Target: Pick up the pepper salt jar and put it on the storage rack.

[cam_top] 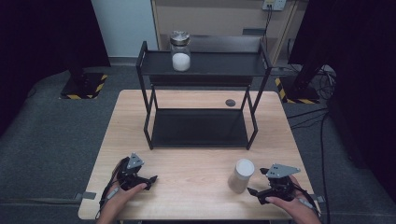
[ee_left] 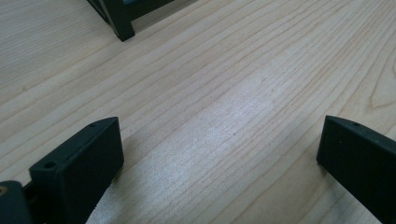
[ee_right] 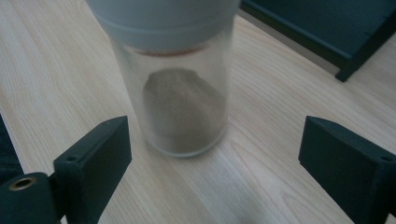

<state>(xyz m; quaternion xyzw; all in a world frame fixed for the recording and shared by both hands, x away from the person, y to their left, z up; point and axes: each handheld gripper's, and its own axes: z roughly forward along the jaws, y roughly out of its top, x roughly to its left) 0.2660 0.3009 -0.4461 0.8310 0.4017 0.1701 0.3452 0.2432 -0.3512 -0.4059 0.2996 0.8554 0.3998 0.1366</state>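
A light wooden worktop (cam_top: 196, 186) seen from above, with a person's hands coming in from the near edge, each holding a hand-held gripper. Near the right front of the worktop stands a clear jar with a white lid (cam_top: 241, 176), upright, with a mound of grey-brown powder in its lower part. The right hand-held gripper (cam_top: 256, 193) lies just to the right of this jar and slightly nearer the person, its jaws pointing left toward the jar's base. In the right gripper view the jar (ee_right: 180, 88) stands just ahead of the jaws, roughly centred between them; the jaws are spread wider than the jar and neither touches the glass. The left hand-held gripper (cam_top: 149, 181) sits on the left front of the worktop, well apart from the jar; its jaws are spread wide over bare wood, with nothing between them.

Farther back stands a black two-tier metal shelf (cam_top: 201, 70). On its top tier, left of centre, stands a glass jar with a metal lid (cam_top: 180, 51), holding white powder.
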